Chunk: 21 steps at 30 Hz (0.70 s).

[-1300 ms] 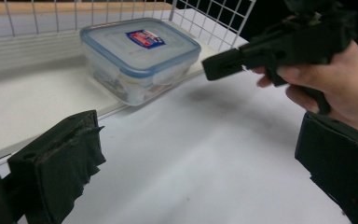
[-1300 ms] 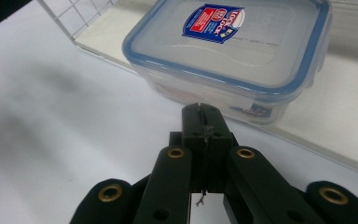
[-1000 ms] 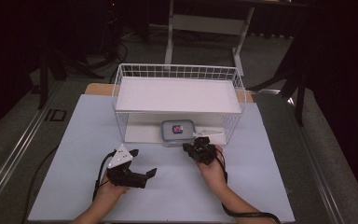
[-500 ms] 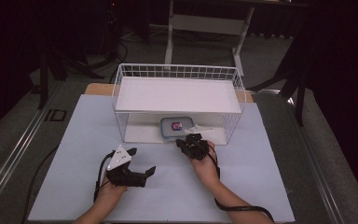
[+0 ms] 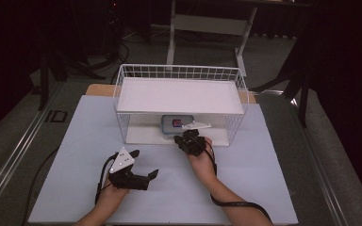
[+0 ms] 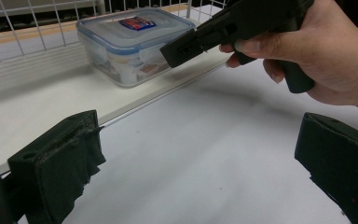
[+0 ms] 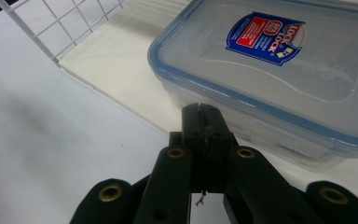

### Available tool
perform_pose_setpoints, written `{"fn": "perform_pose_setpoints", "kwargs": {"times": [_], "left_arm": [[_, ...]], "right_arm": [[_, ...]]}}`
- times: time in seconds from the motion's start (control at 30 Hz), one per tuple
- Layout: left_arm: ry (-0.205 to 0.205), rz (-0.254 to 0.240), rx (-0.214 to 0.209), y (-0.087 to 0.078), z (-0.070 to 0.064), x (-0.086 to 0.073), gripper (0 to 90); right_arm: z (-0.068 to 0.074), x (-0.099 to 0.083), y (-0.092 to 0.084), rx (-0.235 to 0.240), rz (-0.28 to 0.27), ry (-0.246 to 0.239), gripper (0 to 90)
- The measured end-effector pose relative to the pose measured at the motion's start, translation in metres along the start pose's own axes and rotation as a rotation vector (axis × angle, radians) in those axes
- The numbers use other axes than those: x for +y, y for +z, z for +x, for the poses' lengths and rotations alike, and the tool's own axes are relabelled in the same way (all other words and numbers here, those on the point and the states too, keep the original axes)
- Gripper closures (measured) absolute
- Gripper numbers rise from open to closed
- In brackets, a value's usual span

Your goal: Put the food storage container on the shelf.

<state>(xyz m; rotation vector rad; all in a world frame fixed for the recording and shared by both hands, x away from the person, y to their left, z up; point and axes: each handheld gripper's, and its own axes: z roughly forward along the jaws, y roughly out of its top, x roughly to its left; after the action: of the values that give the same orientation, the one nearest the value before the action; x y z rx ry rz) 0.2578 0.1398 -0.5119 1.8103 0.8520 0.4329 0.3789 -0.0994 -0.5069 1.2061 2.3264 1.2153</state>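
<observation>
Left tongs (image 5: 143, 176) rest released on the table (image 5: 264, 188), jaws wide apart, well short of the wire rack (image 5: 235, 77). The lidded plastic box (image 7: 279, 70) sits untouched on the rack's lower shelf; right tongs (image 7: 200, 108), clenched on nothing, point at its near edge, so by my reading the reach is nearly done and the grasp and removal remain. Against the frame a second ago, the right tongs have advanced toward the box; left unchanged.

We see a clear plastic food container (image 7: 279, 79) with a blue-rimmed lid (image 7: 270, 60) shut and a red-and-blue label, lying flat on the bottom shelf of the white wire rack (image 5: 179, 73).
</observation>
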Motion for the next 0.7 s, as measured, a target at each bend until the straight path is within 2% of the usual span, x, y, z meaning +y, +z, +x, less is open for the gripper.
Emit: {"fn": "perform_pose_setpoints", "kwargs": {"times": [0.23, 0.37, 0.47, 0.57, 0.7], "left_arm": [[-0.009, 0.0, -0.01, 0.0, 0.0, 0.0, 1.5], [0.001, 0.004, -0.009, 0.0, -0.001, 0.0, 1.5], [0.003, 0.005, -0.008, 0.0, -0.002, 0.0, 1.5], [0.001, 0.003, -0.009, 0.0, -0.001, 0.0, 1.5], [-0.005, -0.004, -0.017, -0.001, -0.001, 0.0, 1.5]], "right_arm": [[-0.001, 0.004, 0.006, -0.004, -0.002, 0.01, 89.8], [-0.001, 0.005, 0.008, -0.013, 0.002, 0.01, 89.8], [-0.002, 0.004, 0.008, 0.001, 0.004, 0.034, 89.8], [0.0, 0.002, 0.003, 0.013, 0.003, 0.018, 89.8], [0.002, -0.003, -0.012, 0.035, -0.023, 0.034, 86.2]]}}
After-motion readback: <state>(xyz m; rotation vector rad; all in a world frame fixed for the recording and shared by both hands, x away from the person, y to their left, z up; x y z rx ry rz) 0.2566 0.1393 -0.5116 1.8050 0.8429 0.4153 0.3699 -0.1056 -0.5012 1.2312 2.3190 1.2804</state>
